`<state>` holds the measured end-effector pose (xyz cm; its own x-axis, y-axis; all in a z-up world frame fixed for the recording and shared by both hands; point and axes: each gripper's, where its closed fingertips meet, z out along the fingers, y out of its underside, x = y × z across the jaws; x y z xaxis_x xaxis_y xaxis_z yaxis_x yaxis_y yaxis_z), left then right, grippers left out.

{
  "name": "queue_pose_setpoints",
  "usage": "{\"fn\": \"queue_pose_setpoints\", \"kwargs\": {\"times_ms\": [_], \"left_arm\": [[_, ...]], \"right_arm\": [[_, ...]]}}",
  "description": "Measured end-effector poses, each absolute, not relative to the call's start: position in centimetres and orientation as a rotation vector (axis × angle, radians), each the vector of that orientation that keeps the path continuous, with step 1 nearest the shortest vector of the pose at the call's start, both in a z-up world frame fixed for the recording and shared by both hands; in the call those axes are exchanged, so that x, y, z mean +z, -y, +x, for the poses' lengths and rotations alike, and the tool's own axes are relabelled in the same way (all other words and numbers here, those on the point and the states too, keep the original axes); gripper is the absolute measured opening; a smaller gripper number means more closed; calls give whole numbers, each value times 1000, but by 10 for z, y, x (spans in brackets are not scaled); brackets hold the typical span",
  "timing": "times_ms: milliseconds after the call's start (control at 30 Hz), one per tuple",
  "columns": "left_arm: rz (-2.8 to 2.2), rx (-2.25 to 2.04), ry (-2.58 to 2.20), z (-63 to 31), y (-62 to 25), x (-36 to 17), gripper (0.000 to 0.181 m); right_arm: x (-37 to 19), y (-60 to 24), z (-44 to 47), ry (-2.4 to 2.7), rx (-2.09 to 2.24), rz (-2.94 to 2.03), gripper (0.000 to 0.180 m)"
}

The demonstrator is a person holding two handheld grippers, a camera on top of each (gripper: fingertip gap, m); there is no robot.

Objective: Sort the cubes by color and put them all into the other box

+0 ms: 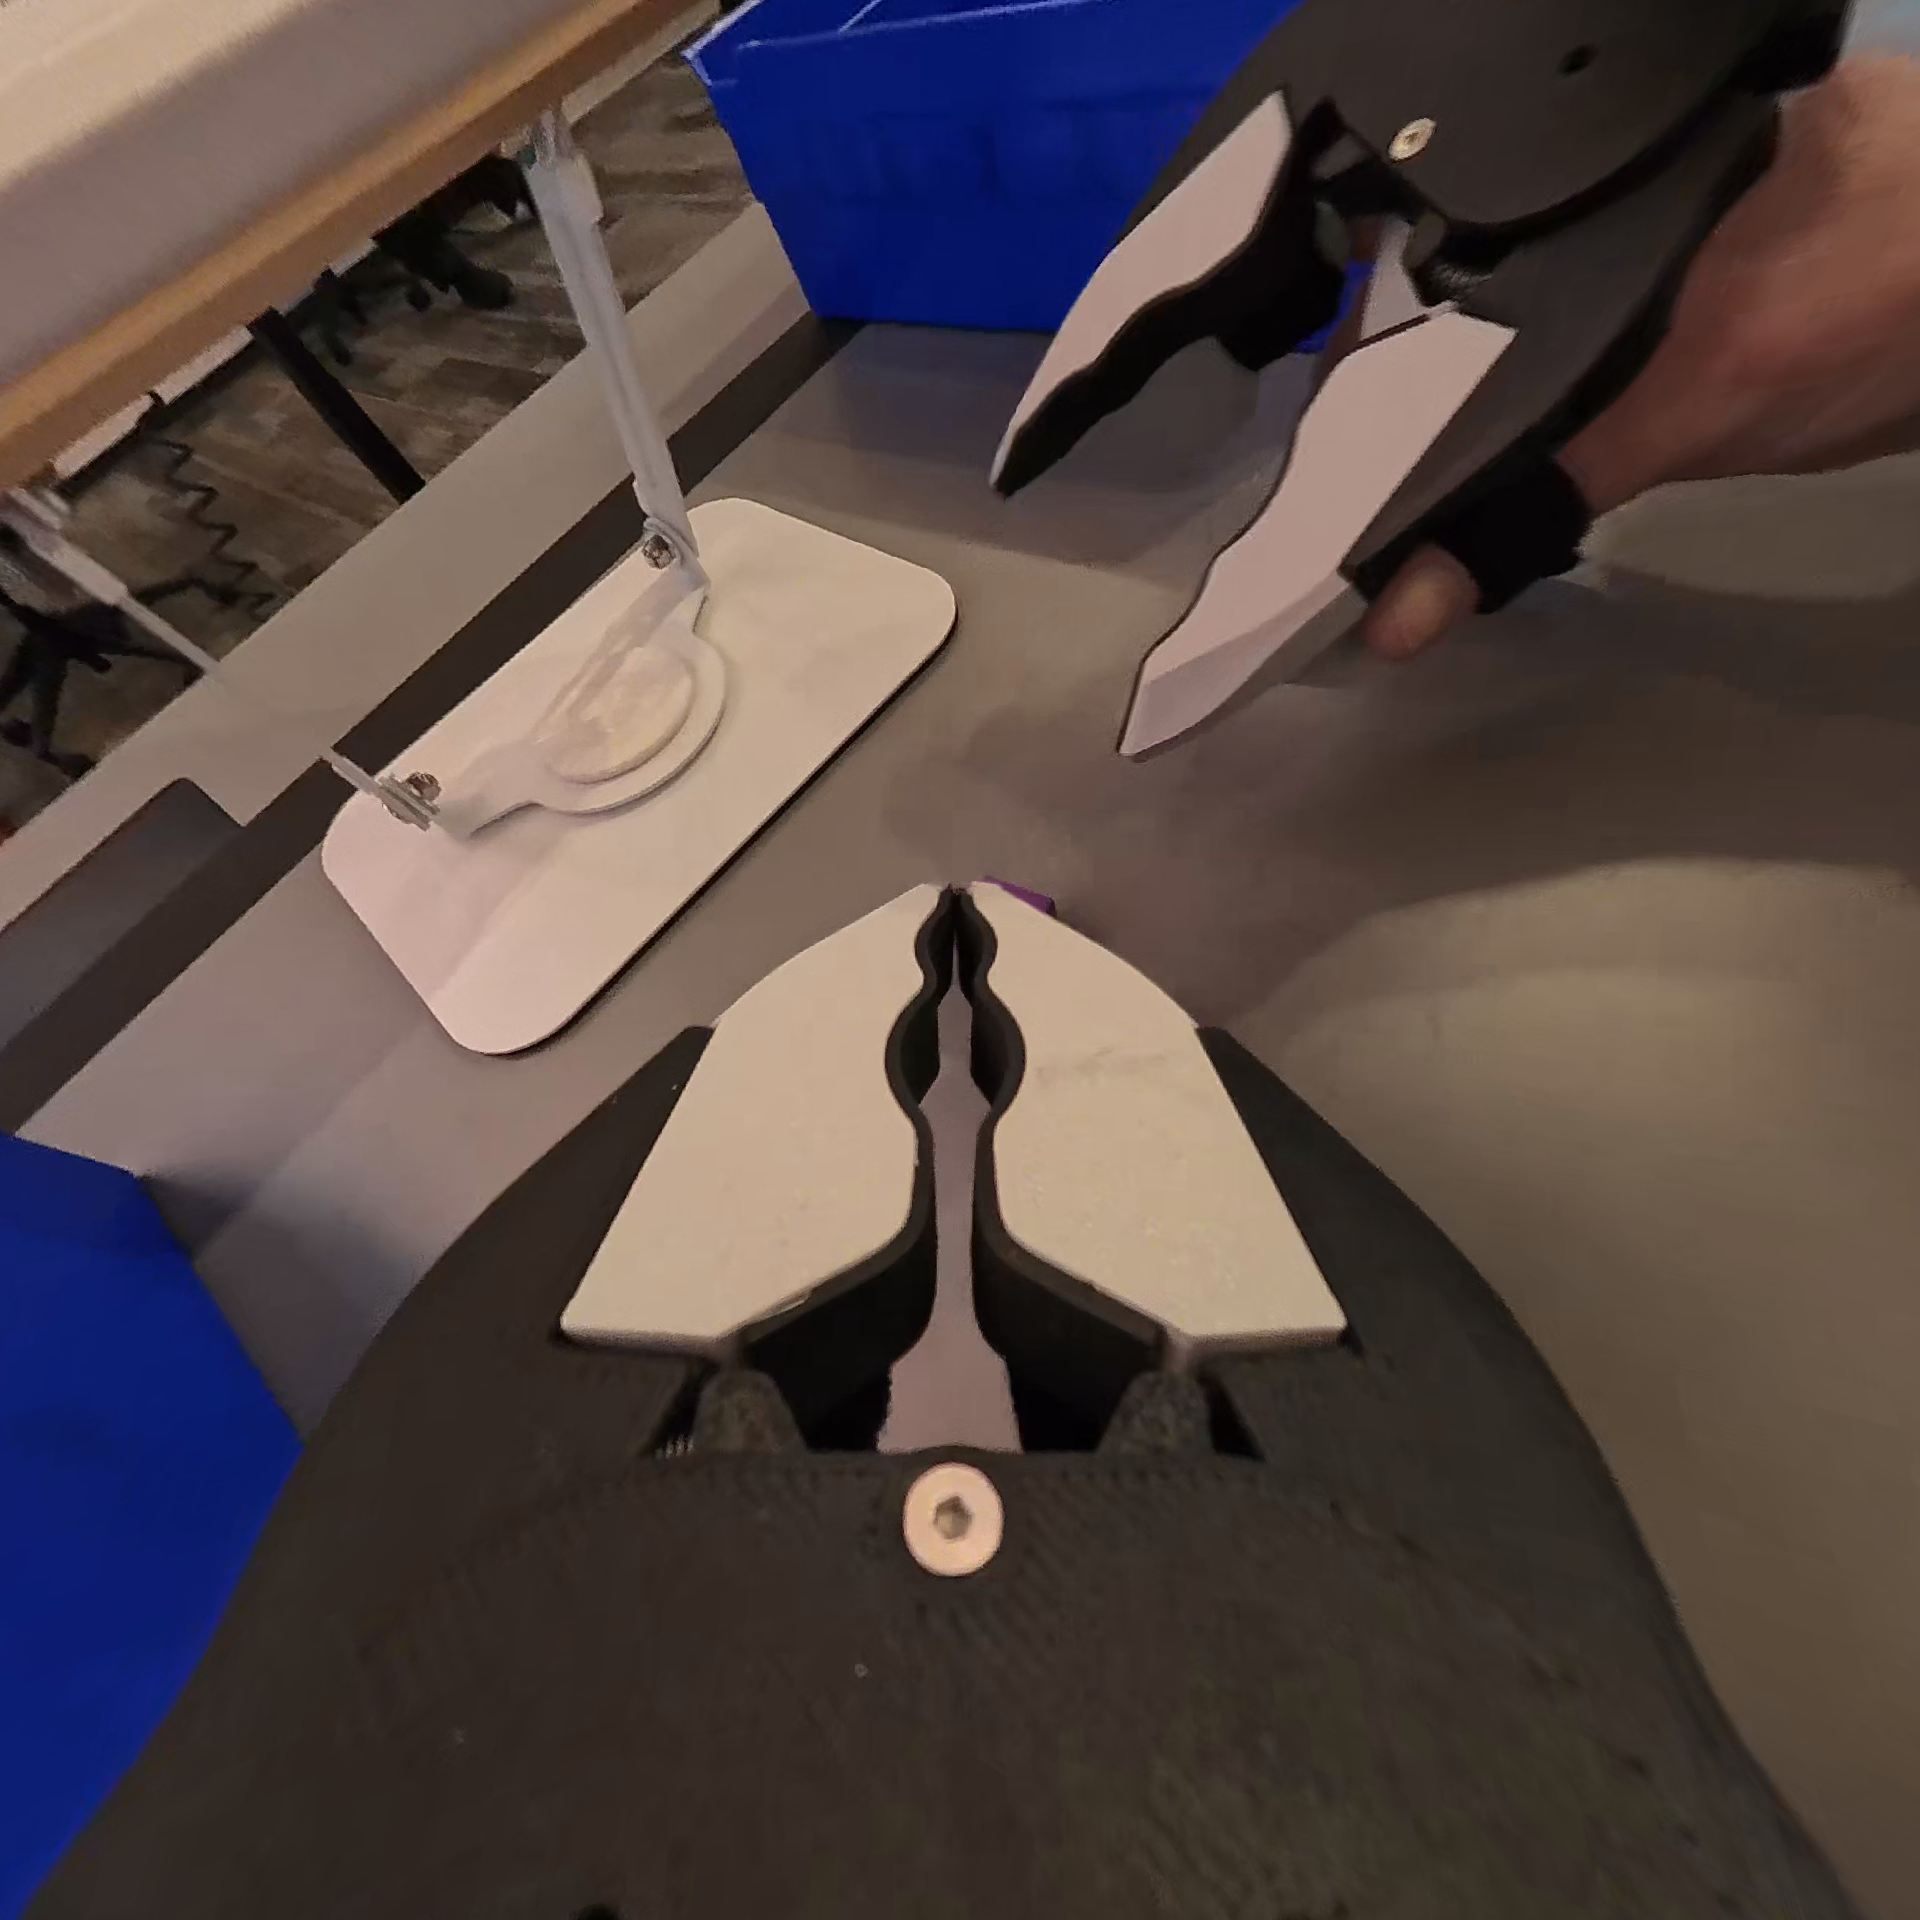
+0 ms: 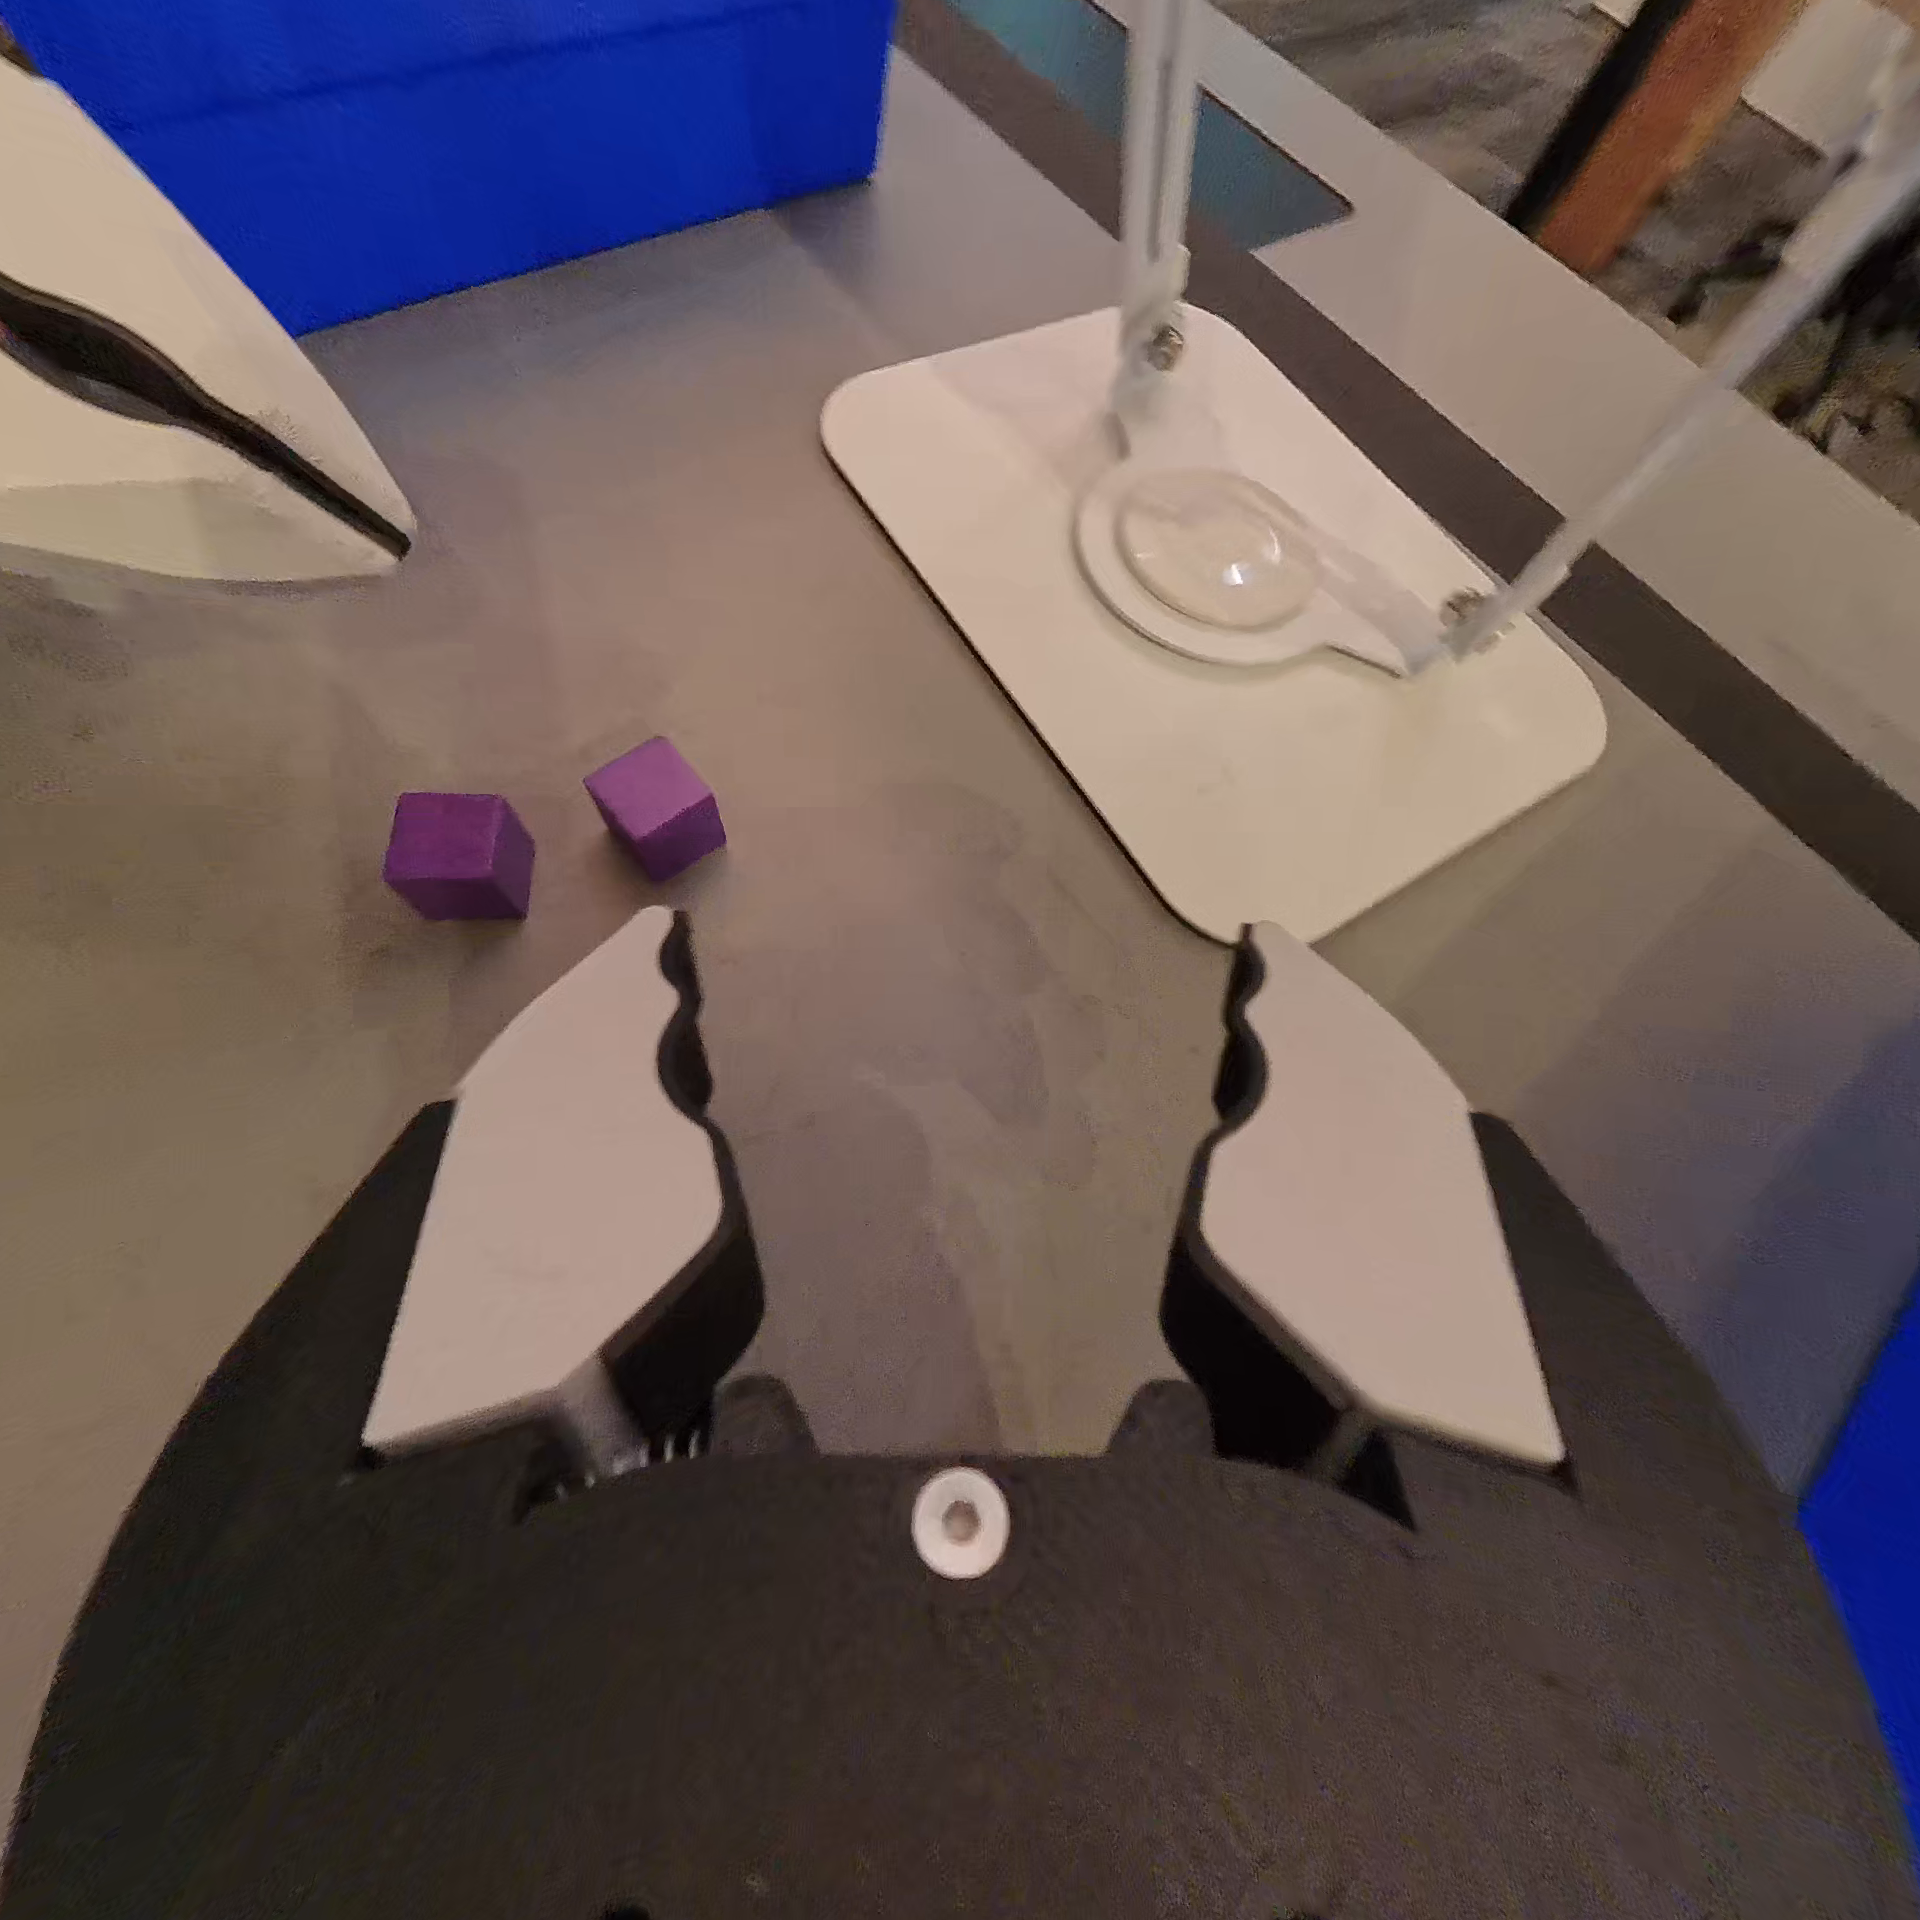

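Two purple cubes lie side by side on the grey table, the left cube (image 2: 457, 854) and the right cube (image 2: 657, 808), a small gap between them. My right gripper (image 2: 956, 925) is open and empty, just right of and short of the cubes, above the table. My left gripper (image 1: 961, 896) is shut with nothing between its fingers. A sliver of a purple cube (image 1: 1027, 900) peeks out past its right fingertip. In the right wrist view the left gripper (image 2: 400, 542) points in from the upper left, beyond the cubes. The right gripper (image 1: 1075, 613) also shows in the left wrist view, held by a hand.
One blue box (image 1: 935, 156) stands at the far end of the table, and it also shows in the right wrist view (image 2: 468, 135). Another blue box (image 1: 104, 1403) is at the near left. A white stand base (image 2: 1247, 727) with clear legs sits near the table's edge. My right gripper's tips are some 5 cm from the right cube (image 2: 657, 808).
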<state>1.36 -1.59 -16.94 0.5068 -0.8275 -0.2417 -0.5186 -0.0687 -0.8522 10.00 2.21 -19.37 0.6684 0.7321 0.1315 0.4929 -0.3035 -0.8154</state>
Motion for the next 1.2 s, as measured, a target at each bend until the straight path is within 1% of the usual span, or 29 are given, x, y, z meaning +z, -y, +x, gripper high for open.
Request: {"fn": "queue_pose_setpoints", "kwargs": {"times_ms": [33, 67, 100, 133, 167, 233, 333, 400, 500, 567, 633, 700, 800, 867, 967, 1033, 1100, 1167, 1200], "left_arm": [[-1741, -378, -1120, 13, 13, -170, 5], [-1740, -373, -1095, 12, 11, -169, 12], [-1738, -371, -1080, 12, 9, -168, 18], [-1743, -360, -1063, 12, 6, -169, 28], [-1751, -342, -1042, 12, 3, -170, 43], [-1769, -315, -1035, 13, 0, -174, 59], [-1787, -308, -984, 12, -7, -173, 72], [-1807, -316, -943, 11, -11, -173, 81], [-1803, -265, -894, 2, -19, -169, 91], [-1812, -255, -861, -4, -22, -169, 94], [-1823, -259, -840, -7, -25, -170, 94], [-1828, -235, -820, -10, -27, -172, 95], [-1815, -196, -797, -14, -32, -171, 104], [-1819, -209, -780, -16, -34, -172, 106], [-1818, -210, -783, -18, -34, -173, 100], [-1798, -214, -780, -19, -35, -169, 91], [-1802, -214, -768, -21, -36, -169, 90], [-1799, -221, -770, -21, -35, -170, 81], [-1794, -219, -764, -22, -36, -169, 79]], "right_arm": [[-195, -22, 103, 909, 332, -1993, 108], [-195, -21, 107, 867, 321, -2004, 114], [-196, -20, 110, 842, 309, -2004, 114], [-197, -19, 112, 824, 299, -2007, 119], [-197, -17, 117, 795, 288, -2018, 123], [-198, -16, 125, 722, 283, -2019, 123], [-202, -15, 135, 674, 254, -2031, 128], [-199, -17, 138, 650, 243, -2010, 126], [-202, -21, 143, 627, 187, -2025, 134], [-201, -22, 143, 631, 161, -2013, 132], [-198, -22, 141, 637, 151, -1995, 126], [-195, -23, 142, 623, 142, -1980, 125], [-195, -25, 145, 604, 125, -1982, 127], [-192, -25, 146, 600, 123, -1962, 124], [-188, -26, 149, 594, 110, -1950, 118], [-185, -26, 152, 573, 106, -1938, 115], [-181, -27, 155, 555, 97, -1924, 109], [-178, -28, 159, 532, 76, -1912, 110], [-176, -28, 159, 525, 71, -1902, 103]]}}
